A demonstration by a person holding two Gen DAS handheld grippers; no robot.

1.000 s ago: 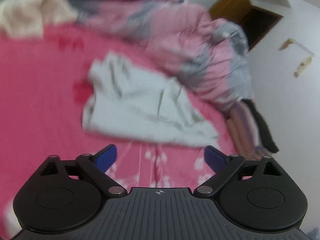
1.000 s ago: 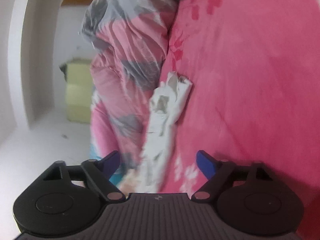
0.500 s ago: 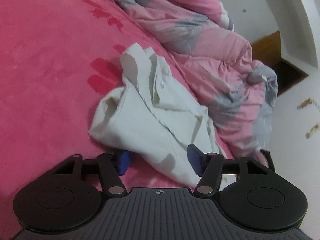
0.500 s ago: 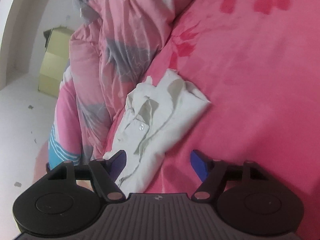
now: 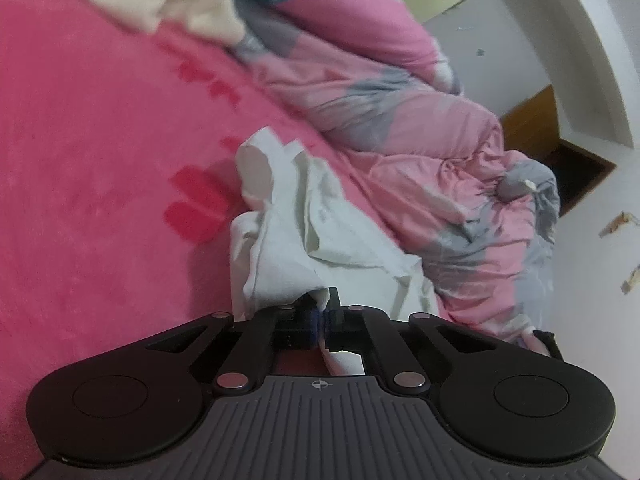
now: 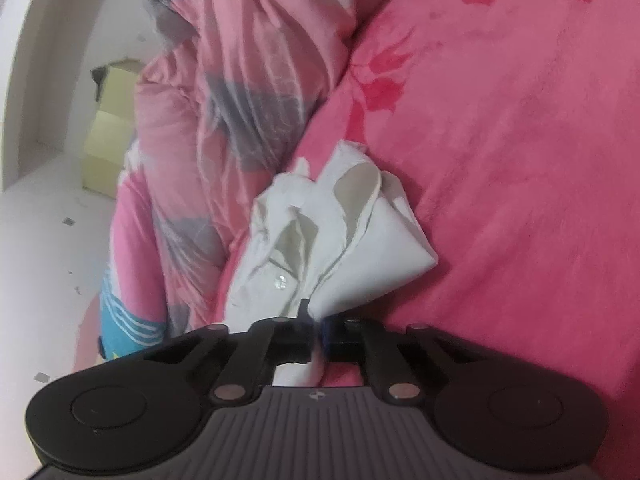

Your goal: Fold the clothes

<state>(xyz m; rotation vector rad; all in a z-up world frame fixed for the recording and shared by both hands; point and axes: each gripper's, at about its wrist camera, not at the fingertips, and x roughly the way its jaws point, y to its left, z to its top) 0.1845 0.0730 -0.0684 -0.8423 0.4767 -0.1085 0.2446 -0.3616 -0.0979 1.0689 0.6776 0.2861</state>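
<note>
Two edges of the crumpled white cotton button-up shirt [image 5: 288, 236] are pinched, one by the left gripper [image 5: 321, 316] and one by the right gripper [image 6: 317, 330], both pressed together on cloth, likely so the garment can be lifted and spread for folding. The shirt is bunched on the fuzzy pink bed blanket [image 6: 520, 160], beside a puffy pink-and-grey quilt [image 5: 432, 152]. Thin, creased fabric is seen, with one small button [image 6: 280, 281].

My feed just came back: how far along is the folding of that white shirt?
Barely started. Done: both grips are made. The left gripper and the right gripper are each shut on an edge of the white shirt. In hand: the shirt, crumpled on the pink blanket. Left: spreading it flat and every fold.
</note>
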